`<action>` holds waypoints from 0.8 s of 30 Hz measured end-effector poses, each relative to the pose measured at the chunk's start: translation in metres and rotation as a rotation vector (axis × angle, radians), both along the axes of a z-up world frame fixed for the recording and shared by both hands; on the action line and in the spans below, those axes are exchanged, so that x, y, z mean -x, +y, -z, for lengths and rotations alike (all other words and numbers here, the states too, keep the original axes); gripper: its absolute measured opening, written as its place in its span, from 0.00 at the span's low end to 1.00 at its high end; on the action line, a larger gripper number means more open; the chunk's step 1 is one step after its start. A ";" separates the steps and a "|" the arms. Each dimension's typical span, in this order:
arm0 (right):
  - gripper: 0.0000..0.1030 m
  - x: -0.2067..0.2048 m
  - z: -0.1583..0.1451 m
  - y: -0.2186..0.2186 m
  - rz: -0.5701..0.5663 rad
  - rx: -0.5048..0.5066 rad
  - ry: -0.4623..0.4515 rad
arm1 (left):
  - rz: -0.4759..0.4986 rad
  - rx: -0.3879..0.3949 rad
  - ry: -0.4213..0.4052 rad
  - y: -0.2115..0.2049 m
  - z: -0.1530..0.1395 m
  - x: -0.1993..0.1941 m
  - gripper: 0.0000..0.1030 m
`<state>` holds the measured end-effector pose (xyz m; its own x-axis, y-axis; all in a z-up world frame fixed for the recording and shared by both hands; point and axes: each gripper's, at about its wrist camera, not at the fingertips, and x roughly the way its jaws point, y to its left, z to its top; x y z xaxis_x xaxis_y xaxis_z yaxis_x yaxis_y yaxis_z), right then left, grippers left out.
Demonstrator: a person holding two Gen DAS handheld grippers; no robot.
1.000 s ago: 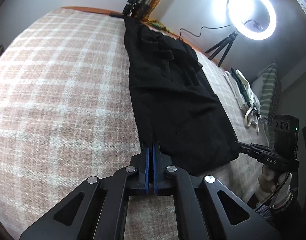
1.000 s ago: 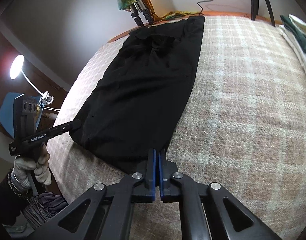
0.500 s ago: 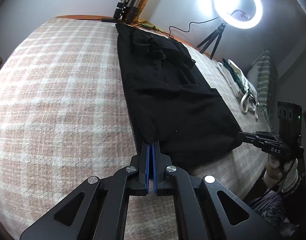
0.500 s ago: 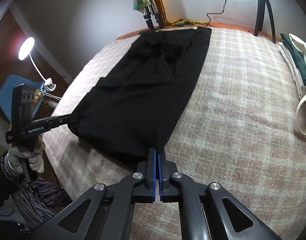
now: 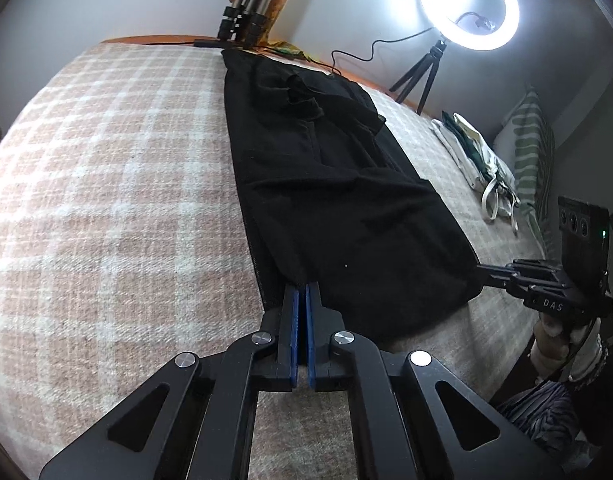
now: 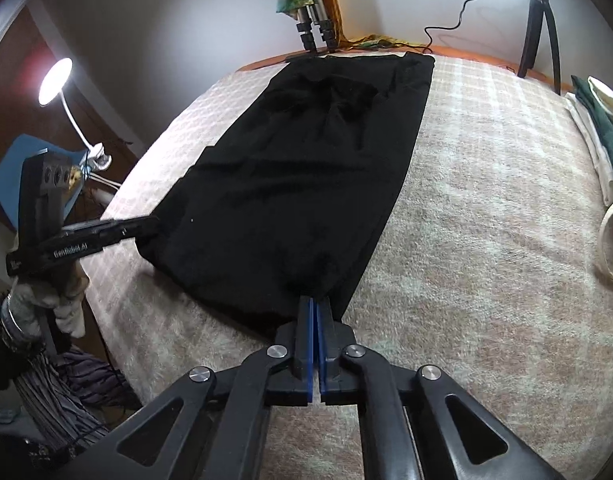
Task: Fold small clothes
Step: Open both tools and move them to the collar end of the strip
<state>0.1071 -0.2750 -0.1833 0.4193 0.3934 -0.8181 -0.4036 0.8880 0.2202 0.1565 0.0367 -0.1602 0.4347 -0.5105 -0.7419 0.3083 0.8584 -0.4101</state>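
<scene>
A long black garment [image 5: 338, 200] [image 6: 306, 184] lies stretched lengthwise on the checked blanket, its far end rumpled near the headboard. My left gripper [image 5: 305, 286] is shut on the garment's near left corner; the same gripper [image 6: 146, 226] shows at the left of the right wrist view, pinching that corner. My right gripper [image 6: 314, 300] is shut on the near right corner, and it appears in the left wrist view as the right gripper [image 5: 482, 270] at the cloth's edge. The near hem is pulled taut between the two.
The pink and white checked blanket [image 5: 106, 200] covers the bed. A ring light on a tripod [image 5: 466, 4] stands at the far right. Folded white and green clothes [image 6: 598, 136] lie at the right edge. A desk lamp [image 6: 56, 82] glows left. Striped fabric [image 6: 66, 392] hangs below the bed's front.
Both grippers keep hold of the near corners and have rolled slightly. The views shifted a little, and the black cloth lies a bit straighter and flatter on the blanket.
</scene>
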 end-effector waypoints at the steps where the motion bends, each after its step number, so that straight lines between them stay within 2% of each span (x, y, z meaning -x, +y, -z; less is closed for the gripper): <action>1: 0.00 0.002 -0.002 -0.002 -0.003 -0.008 -0.001 | -0.002 0.004 0.000 0.002 -0.001 0.001 0.01; 5: 0.00 0.005 -0.008 -0.009 -0.004 -0.034 -0.007 | 0.000 0.009 0.009 0.005 -0.001 0.007 0.01; 14: 0.00 0.005 0.008 0.004 -0.066 0.101 0.053 | 0.024 -0.043 0.044 0.006 0.005 0.015 0.01; 17: 0.05 -0.001 0.000 -0.004 -0.043 0.081 0.043 | 0.022 -0.059 0.058 0.010 -0.002 0.019 0.04; 18: 0.08 -0.003 -0.006 -0.007 -0.034 0.067 0.028 | 0.024 -0.058 0.050 0.010 -0.006 0.020 0.08; 19: 0.20 -0.007 -0.014 -0.010 -0.022 0.050 0.006 | 0.024 -0.066 0.031 0.011 -0.012 0.020 0.11; 20: 0.26 -0.011 -0.022 -0.013 -0.011 0.033 -0.024 | 0.024 -0.073 0.011 0.011 -0.018 0.019 0.12; 21: 0.26 -0.015 -0.029 -0.015 -0.002 0.025 -0.043 | 0.024 -0.079 -0.006 0.011 -0.024 0.015 0.13; 23: 0.26 -0.029 -0.042 -0.017 0.025 0.015 -0.066 | 0.013 -0.074 -0.027 0.014 -0.035 0.003 0.25; 24: 0.26 -0.034 -0.045 -0.017 0.032 0.014 -0.071 | 0.005 -0.072 -0.032 0.015 -0.037 -0.002 0.38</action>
